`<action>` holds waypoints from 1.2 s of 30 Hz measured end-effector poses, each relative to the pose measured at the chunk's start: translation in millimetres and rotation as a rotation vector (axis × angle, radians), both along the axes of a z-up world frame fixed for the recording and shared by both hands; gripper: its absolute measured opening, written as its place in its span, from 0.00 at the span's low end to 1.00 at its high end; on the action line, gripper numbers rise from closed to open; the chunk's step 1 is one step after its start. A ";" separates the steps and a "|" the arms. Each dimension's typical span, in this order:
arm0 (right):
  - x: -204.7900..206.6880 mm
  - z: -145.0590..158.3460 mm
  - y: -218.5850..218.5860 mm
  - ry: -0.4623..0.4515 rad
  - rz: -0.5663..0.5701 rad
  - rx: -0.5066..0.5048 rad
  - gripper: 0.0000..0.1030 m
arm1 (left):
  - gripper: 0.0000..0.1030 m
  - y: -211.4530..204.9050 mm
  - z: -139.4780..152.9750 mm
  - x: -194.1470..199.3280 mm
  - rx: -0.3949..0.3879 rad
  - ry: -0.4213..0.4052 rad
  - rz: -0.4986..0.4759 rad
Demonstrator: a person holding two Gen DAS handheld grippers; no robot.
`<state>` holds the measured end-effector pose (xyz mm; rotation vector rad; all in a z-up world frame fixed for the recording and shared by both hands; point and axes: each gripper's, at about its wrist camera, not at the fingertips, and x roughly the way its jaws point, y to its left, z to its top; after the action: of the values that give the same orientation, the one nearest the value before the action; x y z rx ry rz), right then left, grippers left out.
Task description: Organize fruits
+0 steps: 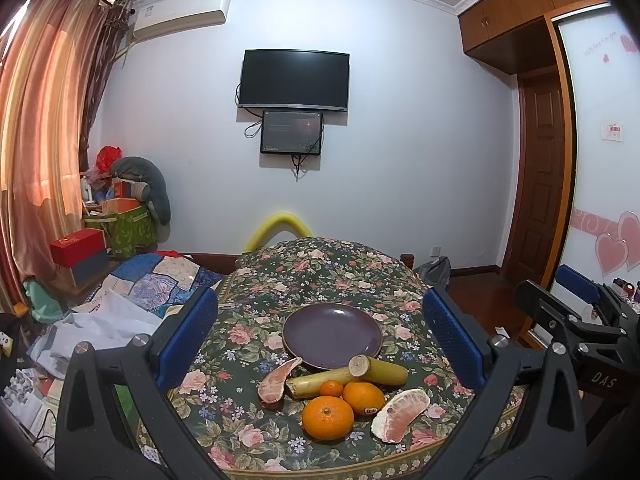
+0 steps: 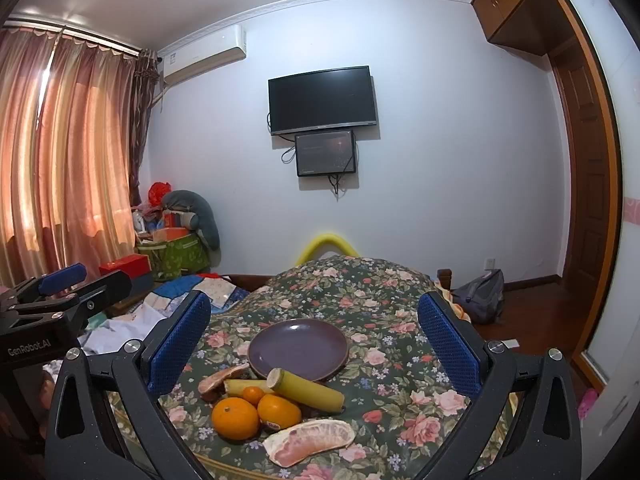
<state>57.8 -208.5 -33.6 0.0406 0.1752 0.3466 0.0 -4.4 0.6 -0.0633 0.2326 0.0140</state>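
Observation:
An empty purple plate (image 1: 332, 334) (image 2: 298, 348) sits on a floral tablecloth (image 1: 312, 272) (image 2: 400, 372). In front of it lie two sugarcane pieces (image 1: 380, 369) (image 2: 308, 390), a large orange (image 1: 327, 417) (image 2: 235, 418), a stickered orange (image 1: 363, 398) (image 2: 279, 411), a small tangerine (image 1: 331, 388) (image 2: 253, 395) and two peeled pomelo segments (image 1: 400, 414) (image 2: 310, 440), the other at left (image 1: 276, 380) (image 2: 220, 378). My left gripper (image 1: 320, 340) and right gripper (image 2: 314, 344) are both open and empty, held above the fruit.
A cluttered bed (image 1: 120, 300) with cloths lies left of the table. Boxes and a green bag (image 1: 124, 228) stand by the curtain. A grey backpack (image 2: 480, 298) sits on the floor at right. A door and wardrobe (image 1: 540, 184) are at right.

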 end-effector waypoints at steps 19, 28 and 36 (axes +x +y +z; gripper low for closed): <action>2.5 -3.1 -2.9 0.009 0.003 0.004 1.00 | 1.00 -1.5 0.0 -1.4 0.008 -0.002 0.001; 2.2 -3.8 -1.7 0.014 -0.002 -0.001 1.00 | 1.00 0.2 -1.4 -1.2 0.007 0.001 0.005; 7.2 -8.1 0.6 0.030 0.003 -0.011 1.00 | 1.00 2.7 -7.4 8.1 0.013 0.025 0.011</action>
<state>65.0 -208.0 -41.7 0.0348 0.2066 0.3485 8.0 -1.6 -6.8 -0.0518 0.2575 0.0274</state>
